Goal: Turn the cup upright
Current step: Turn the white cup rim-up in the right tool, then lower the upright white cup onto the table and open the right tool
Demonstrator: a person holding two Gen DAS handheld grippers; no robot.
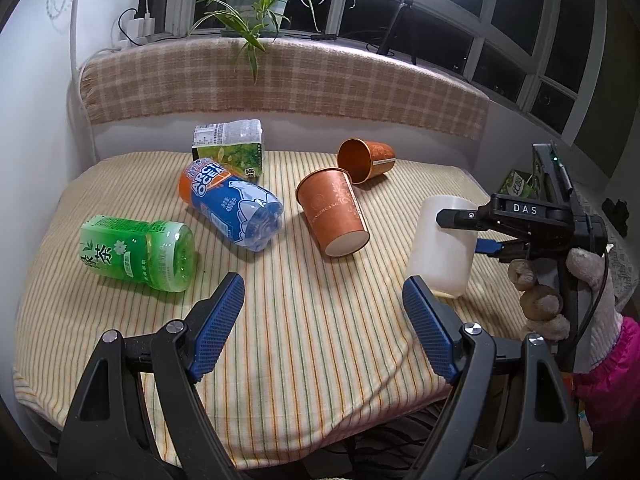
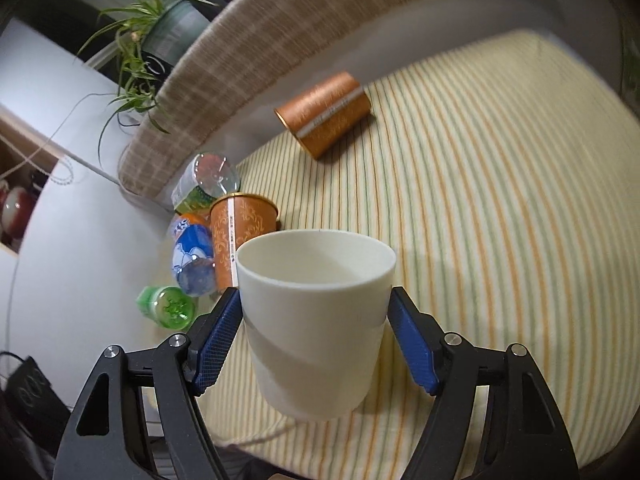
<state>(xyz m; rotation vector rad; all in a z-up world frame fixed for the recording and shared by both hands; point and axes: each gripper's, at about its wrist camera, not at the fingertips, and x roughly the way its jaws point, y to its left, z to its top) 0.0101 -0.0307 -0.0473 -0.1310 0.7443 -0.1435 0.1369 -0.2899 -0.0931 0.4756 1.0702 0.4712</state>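
A white cup stands upright, mouth up, between the blue pads of my right gripper, which is shut on its sides. In the left wrist view the same cup stands at the table's right side with the right gripper around it. Its base rests on or just above the striped cloth. My left gripper is open and empty near the front edge, left of the cup.
Two orange paper cups lie on their sides. A green bottle, a blue and orange bottle and a clear bottle lie at the left. A plaid-covered ledge with a potted plant stands behind.
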